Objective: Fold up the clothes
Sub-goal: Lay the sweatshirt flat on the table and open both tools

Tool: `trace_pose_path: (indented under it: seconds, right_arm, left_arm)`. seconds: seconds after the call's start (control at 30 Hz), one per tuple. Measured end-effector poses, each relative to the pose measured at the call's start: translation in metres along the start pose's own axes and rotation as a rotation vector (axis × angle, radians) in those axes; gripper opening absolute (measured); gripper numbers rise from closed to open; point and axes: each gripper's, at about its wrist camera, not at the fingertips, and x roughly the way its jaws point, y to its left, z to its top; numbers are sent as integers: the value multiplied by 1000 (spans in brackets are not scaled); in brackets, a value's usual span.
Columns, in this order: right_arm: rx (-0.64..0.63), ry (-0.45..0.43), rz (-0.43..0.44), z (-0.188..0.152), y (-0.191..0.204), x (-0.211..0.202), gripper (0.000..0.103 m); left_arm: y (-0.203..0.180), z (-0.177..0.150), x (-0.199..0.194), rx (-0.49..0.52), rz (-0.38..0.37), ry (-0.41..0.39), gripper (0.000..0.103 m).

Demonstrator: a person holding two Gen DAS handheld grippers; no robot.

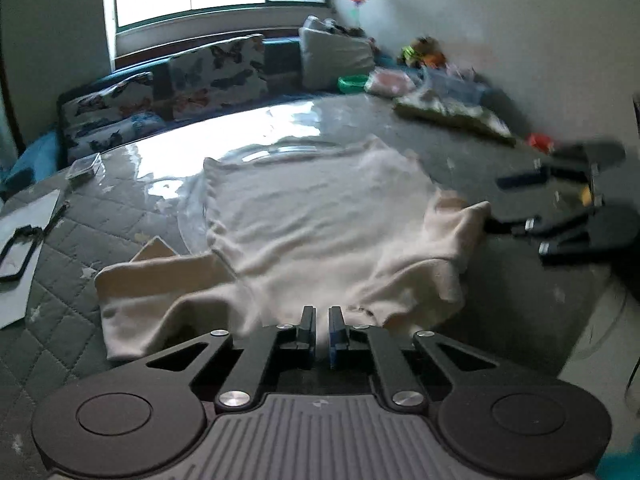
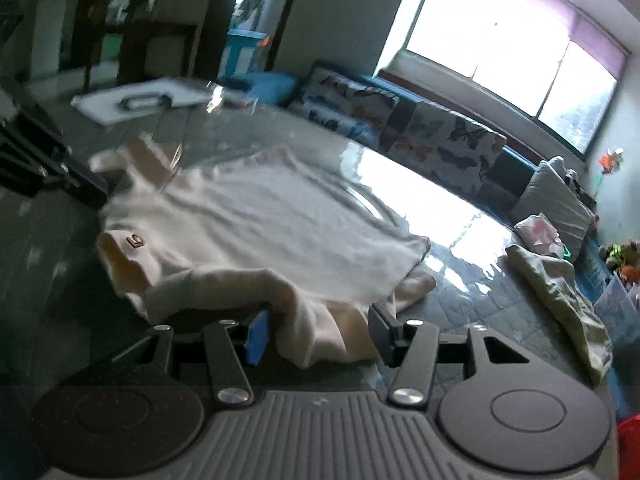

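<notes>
A quilted grey desk [image 1: 80, 320] under clear plastic is covered by a cream shirt [image 1: 312, 220], papers [image 1: 24, 232] and an olive garment [image 1: 452, 114].

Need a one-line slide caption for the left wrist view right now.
Left tongs shut on the near edge of a cream shirt spread on the quilted table; right tongs at its sleeve.

Motion blur smears the right gripper [image 1: 560, 208] in the left wrist view, so how its jaws stand cannot be read there. The small bright things [image 1: 424, 54] piled by the far wall are too blurred to identify. In the right wrist view the left gripper [image 2: 60, 168] is cut off by the picture's left edge and blurred. The cream shirt [image 2: 256, 216] hides the worktop [image 2: 460, 288] beneath it, and its small chest emblem [image 2: 135, 240] is too tiny to read. A red object [image 2: 628, 436] is cropped at the lower right edge.
</notes>
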Motion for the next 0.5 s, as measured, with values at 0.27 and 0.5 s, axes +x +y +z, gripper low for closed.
trace_pose_path:
  seconds: [0.27, 0.5]
  right_arm:
    - [47, 8, 32, -5, -1, -6, 54]
    - [206, -8, 93, 0, -25, -4, 52]
  left_arm:
    - [-14, 12, 15, 1, -20, 2, 15]
    - [-42, 38, 51, 2, -90, -21, 22]
